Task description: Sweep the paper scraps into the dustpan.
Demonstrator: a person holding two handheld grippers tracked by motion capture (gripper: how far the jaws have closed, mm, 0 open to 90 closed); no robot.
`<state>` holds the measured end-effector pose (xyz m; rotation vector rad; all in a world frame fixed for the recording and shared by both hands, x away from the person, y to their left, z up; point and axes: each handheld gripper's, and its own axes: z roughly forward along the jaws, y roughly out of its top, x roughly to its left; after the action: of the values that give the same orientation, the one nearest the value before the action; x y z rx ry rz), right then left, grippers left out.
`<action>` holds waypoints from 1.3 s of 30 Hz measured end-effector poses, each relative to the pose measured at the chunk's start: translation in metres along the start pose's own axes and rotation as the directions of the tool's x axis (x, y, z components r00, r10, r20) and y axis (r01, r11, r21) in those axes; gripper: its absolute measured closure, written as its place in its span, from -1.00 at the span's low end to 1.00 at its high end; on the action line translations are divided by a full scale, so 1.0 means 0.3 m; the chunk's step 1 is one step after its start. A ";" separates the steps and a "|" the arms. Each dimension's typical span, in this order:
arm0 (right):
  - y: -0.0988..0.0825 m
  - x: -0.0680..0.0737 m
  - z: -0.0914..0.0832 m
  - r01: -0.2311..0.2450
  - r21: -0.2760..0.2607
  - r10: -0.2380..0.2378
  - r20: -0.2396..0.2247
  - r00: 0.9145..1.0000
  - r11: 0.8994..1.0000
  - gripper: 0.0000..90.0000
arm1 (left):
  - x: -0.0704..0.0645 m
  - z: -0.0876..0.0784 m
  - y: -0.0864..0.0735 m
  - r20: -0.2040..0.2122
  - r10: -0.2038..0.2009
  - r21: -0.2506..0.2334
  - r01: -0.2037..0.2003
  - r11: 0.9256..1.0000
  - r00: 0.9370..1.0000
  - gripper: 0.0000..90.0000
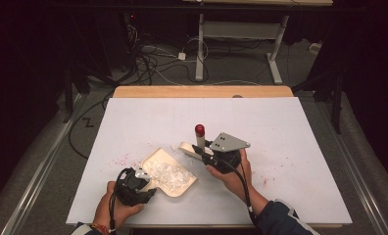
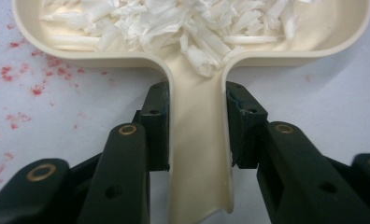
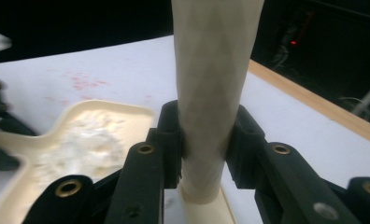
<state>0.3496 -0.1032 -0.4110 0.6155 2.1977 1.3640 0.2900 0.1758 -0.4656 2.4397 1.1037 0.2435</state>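
A cream dustpan (image 1: 175,188) lies on the white table, its tray piled with white paper shreds (image 1: 168,172). My left gripper (image 1: 144,182) is shut on the dustpan's handle (image 2: 198,158), one jaw on each side, and the tray with the shreds (image 2: 183,23) lies just ahead. To the right, my right gripper (image 1: 207,152) is shut on the cream handle (image 3: 211,84) of a brush, which stands upright with a red tip (image 1: 200,129). The brush's cream head (image 1: 188,148) rests by the dustpan's far right rim. The dustpan (image 3: 85,135) lies left of the brush handle.
Red specks (image 1: 125,158) and a few white scraps dot the white table cover (image 1: 260,117) around the dustpan. A wooden table edge (image 1: 202,91) runs along the far side. Beyond it are cables and a desk's legs (image 1: 200,54) on the floor.
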 end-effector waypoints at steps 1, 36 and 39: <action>0.000 0.000 0.000 0.000 0.000 0.000 0.000 1.000 1.000 0.58 | 0.001 0.000 0.001 -0.001 0.001 0.001 -0.001 1.000 1.000 0.41; 0.027 -0.021 -0.038 0.015 0.026 -0.014 -0.025 1.000 1.000 0.58 | 0.043 -0.009 -0.007 -0.027 -0.027 0.004 0.027 1.000 0.999 0.41; 0.032 0.008 -0.041 0.025 0.031 -0.023 -0.066 0.998 0.999 0.58 | 0.057 -0.008 -0.010 -0.022 -0.039 0.001 0.039 0.999 0.999 0.41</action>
<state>0.3415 -0.1063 -0.3978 0.5619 2.2750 1.3577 0.2984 0.1912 -0.4653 2.4202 1.1603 0.2581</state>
